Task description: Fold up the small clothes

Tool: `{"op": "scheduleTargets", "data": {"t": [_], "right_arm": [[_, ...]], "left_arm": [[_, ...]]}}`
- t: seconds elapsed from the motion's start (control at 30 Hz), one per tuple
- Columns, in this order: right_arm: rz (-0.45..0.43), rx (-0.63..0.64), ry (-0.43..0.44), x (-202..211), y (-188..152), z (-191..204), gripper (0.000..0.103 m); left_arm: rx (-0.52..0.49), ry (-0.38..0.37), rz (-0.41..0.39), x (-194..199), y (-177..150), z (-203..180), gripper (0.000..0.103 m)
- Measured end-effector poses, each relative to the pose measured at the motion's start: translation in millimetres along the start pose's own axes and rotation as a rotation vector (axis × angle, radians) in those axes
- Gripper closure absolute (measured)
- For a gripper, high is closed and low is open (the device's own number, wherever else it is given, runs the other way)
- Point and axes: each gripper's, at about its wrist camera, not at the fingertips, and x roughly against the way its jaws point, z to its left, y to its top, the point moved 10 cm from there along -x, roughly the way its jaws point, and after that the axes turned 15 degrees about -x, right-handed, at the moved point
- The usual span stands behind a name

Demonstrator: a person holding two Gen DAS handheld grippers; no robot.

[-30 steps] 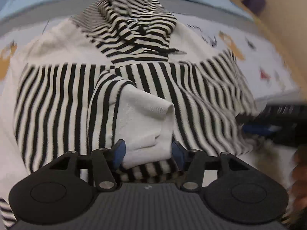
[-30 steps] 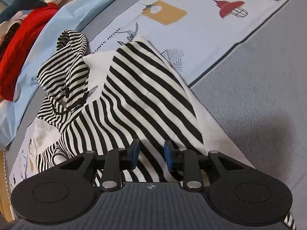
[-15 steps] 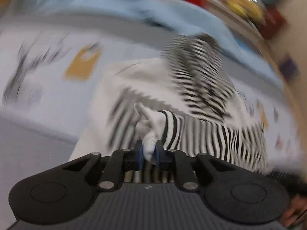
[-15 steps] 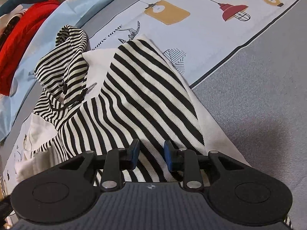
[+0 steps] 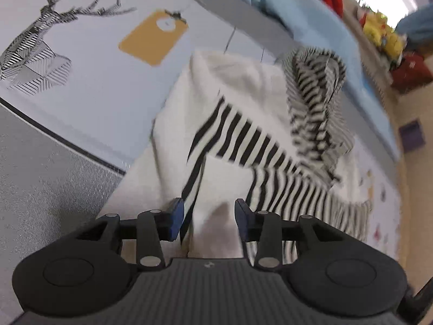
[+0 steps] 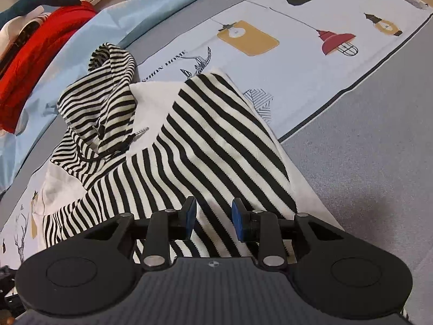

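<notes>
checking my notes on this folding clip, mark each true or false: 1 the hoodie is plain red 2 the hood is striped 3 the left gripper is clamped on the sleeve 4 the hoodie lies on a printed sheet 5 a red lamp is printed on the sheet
1. False. The hoodie is black-and-white striped with white parts; the red cloth is a separate thing further back.
2. True. The hood is striped.
3. False. The left gripper is opening; cloth lies between its jaws, but the pads do not press on it.
4. True. It lies on the printed sheet.
5. True. The red lamp shows in the right wrist view.
</notes>
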Motion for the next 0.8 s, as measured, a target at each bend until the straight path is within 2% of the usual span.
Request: {"op": "scheduleTargets", "data": {"t": [0.07,0.1,0.13,0.17,0.23,0.33,0.43,0.5,0.53,0.6,0.7,0.77,0.8], "right_arm": [[0.017,-0.020,-0.013,-5,-1,-6,0.073],[0.021,-0.033,-0.021,-6,0,-9,0.073],[0.022,-0.040,-0.024,-7,1,-10,0.073],[0.021,-0.041,-0.025,-7,2,-11,0.073],[0.013,-0.037,-0.024,-6,4,-9,0.073],[0.000,-0.035,-0.007,-3,6,-6,0.073],[0.002,-0.026,0.002,-2,6,-4,0.073],[0.007,-0.023,-0.008,-4,6,-6,0.073],[0.007,-0.020,-0.018,-4,6,-8,0.073],[0.003,-0.016,-0.041,-5,7,-12,0.073],[-0.013,-0.009,-0.069,-4,9,-16,0.073],[-0.029,-0.005,-0.087,-3,12,-19,0.073],[-0.031,-0.004,-0.091,-3,12,-20,0.073]], "left_arm": [[-0.043,0.026,0.024,-5,-4,-4,0.060],[-0.077,0.028,0.026,-5,-4,-8,0.076],[-0.121,0.036,0.020,-3,-5,-12,0.103],[-0.159,0.060,0.000,1,-3,-15,0.102],[-0.234,0.133,-0.094,22,8,-20,0.102],[-0.202,0.134,-0.171,47,12,-19,0.102],[-0.116,0.177,-0.116,46,-1,1,0.102],[-0.084,0.146,-0.022,28,-12,6,0.102],[-0.092,0.148,-0.002,26,-13,8,0.101],[-0.115,0.210,-0.051,34,-7,10,0.098],[-0.167,0.155,-0.123,44,4,-6,0.096],[-0.185,0.112,-0.099,35,1,-13,0.093],[-0.191,0.100,-0.056,26,-5,-13,0.089]]}}
